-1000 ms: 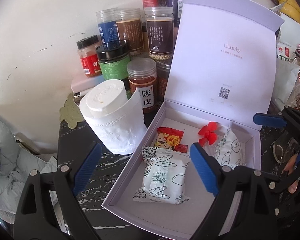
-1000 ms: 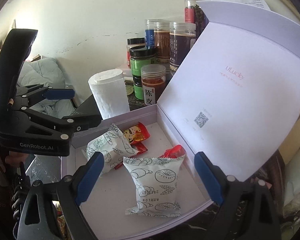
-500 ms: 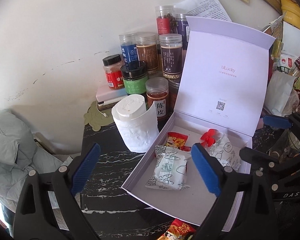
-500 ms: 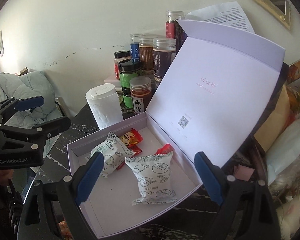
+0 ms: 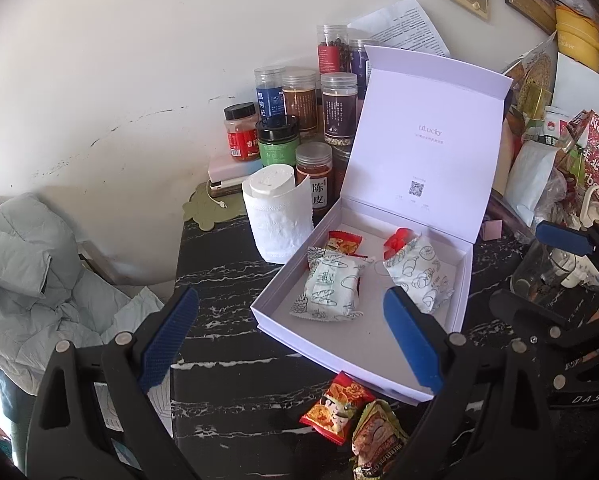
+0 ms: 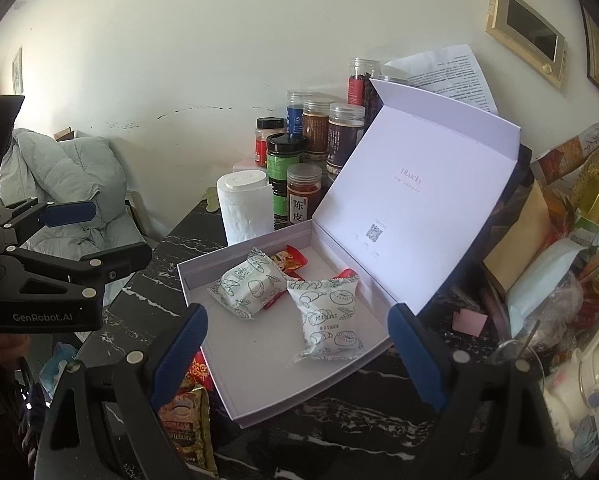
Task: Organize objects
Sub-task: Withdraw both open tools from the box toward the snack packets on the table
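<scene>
An open pale lilac box (image 5: 363, 354) (image 6: 259, 360) sits on the black marble table, lid up. Inside lie two white printed snack packs (image 5: 331, 290) (image 5: 421, 272), also in the right wrist view (image 6: 247, 286) (image 6: 329, 316), and small red snacks (image 5: 343, 242) (image 6: 289, 260). Two loose snack packets, red (image 5: 335, 408) and brown-gold (image 5: 375, 436), lie on the table in front of the box; they also show in the right wrist view (image 6: 187, 420). My left gripper (image 5: 291, 342) is open and empty, held back above the table's front. My right gripper (image 6: 299, 354) is open and empty, above the box's near side.
A white paper roll (image 5: 277, 216) stands left of the box. Several spice jars (image 5: 299, 120) stand behind against the wall. Bags, packets and a glass jar (image 5: 547, 276) crowd the right side. A grey padded jacket (image 5: 27, 272) lies off the table's left edge.
Both grippers have pulled back and up from the box, so it looks smaller. The loose snack packets in front of the box have come into view. Both stay open.
</scene>
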Tool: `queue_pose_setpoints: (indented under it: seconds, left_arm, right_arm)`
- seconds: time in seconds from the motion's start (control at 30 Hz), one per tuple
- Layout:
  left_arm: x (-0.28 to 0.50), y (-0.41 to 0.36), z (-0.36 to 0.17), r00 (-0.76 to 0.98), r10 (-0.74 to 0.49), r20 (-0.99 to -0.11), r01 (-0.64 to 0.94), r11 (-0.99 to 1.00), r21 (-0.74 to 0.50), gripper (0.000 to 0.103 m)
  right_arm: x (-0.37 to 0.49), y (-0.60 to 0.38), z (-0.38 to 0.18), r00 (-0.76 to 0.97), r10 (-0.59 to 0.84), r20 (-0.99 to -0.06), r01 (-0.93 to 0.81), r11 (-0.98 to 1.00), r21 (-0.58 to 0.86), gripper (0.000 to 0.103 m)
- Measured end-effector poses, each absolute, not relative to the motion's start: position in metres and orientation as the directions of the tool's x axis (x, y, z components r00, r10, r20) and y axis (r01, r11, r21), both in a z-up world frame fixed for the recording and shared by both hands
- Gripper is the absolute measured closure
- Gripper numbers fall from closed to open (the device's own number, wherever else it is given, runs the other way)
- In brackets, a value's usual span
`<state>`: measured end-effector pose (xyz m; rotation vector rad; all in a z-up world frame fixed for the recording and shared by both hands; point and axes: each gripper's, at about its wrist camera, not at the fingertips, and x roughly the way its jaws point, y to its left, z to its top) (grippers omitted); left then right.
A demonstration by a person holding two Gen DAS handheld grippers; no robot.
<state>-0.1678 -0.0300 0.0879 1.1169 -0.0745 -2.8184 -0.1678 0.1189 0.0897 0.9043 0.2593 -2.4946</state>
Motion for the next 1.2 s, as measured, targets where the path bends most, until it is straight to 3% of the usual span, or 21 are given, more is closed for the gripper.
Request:
queue_pose_setpoints:
  seconds: [0.33,1.2]
  left_arm:
    - [-0.123,-0.025,0.081,-0.720,-0.124,-0.683,0.086,-0.992,0.089,0.008]
    - [-0.068,-0.042,0.010,-0.655,-0.084,-0.751,0.068,-0.996,0.051,0.008]
  right_arm:
    - [-0.127,0.126,0.081,-0.688,-0.373,-0.623,0.470,-0.882,0.010,0.011]
    - [-0.068,0.091,0.007,-0.551,-0.440,-0.709,0.595,-0.803,0.036,0.011]
